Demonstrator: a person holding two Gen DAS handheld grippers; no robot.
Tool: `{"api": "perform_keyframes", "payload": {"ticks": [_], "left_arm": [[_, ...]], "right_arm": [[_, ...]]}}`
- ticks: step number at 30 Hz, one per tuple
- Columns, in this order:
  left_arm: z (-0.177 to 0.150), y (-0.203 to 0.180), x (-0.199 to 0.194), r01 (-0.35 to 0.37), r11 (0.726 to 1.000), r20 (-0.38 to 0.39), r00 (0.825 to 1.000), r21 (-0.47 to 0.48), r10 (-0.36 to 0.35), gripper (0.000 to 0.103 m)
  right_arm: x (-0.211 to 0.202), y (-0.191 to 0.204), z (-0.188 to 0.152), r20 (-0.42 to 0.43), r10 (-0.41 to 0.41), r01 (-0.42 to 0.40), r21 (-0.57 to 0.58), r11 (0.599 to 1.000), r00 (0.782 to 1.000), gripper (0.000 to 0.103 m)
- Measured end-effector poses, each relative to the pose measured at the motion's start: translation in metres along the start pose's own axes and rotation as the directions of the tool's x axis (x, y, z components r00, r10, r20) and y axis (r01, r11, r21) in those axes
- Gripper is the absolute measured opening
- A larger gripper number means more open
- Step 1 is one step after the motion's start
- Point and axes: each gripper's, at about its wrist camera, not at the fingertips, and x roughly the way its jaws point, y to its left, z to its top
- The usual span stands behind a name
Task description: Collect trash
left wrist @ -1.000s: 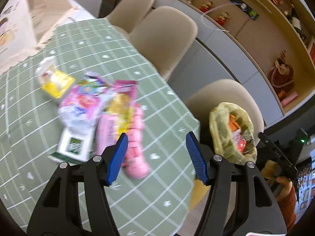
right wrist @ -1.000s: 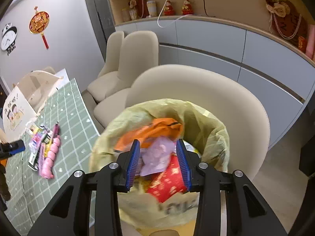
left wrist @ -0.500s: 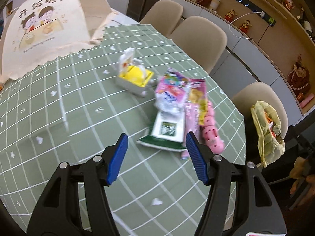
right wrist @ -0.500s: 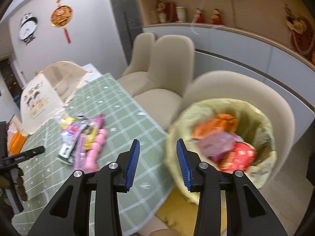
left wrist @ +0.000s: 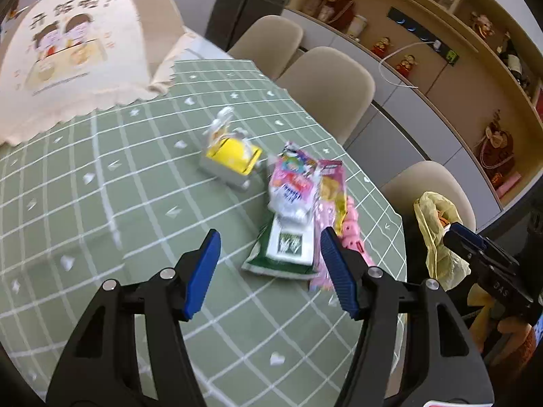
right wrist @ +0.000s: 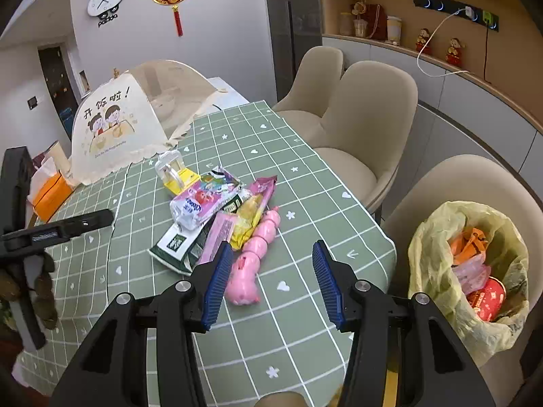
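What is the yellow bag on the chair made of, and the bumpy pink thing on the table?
The yellow bag looks like thin plastic film: it is see-through, crinkled and slumps around the trash inside. The bumpy pink thing looks like smooth, slightly shiny plastic, shaped in rounded lumps; whether it is hard or soft cannot be told. The table wears a matte green checked cloth, probably fabric or wipe-clean vinyl.

Table (right wrist: 305,305) under a green checked cloth (left wrist: 101,203). Near the cloth's middle, a heap of wrappers (right wrist: 217,217): a green-and-white packet (right wrist: 176,244) lowest, pink and yellow packets across it, a string of pink pig-shaped pieces (right wrist: 258,247) along the heap's side nearest the chairs. Just beyond the heap, a small yellow-and-white box (left wrist: 234,159). Farther beyond, a cream mesh food cover (right wrist: 118,125). Beside the cover, an orange tissue box (right wrist: 51,193) at the table edge.
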Motion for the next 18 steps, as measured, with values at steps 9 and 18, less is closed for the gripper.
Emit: {"api": "perform_keyframes", "payload": {"ticks": [9, 18], "left_arm": [[0.039, -0.005, 0.087, -0.017, 0.999, -0.086, 0.996, -0.051, 0.013, 0.056], [0.040, -0.005, 0.098, 0.002, 0.999, -0.155, 0.988, -0.034, -0.008, 0.006]], "right_arm": [[0.018, -0.018, 0.000, -0.031, -0.033, 0.036, 0.101, 0.994, 0.999, 0.047], [0.052, -0.017, -0.010, -0.133, -0.043, 0.059, 0.118, 0.991, 0.990, 0.047]]}}
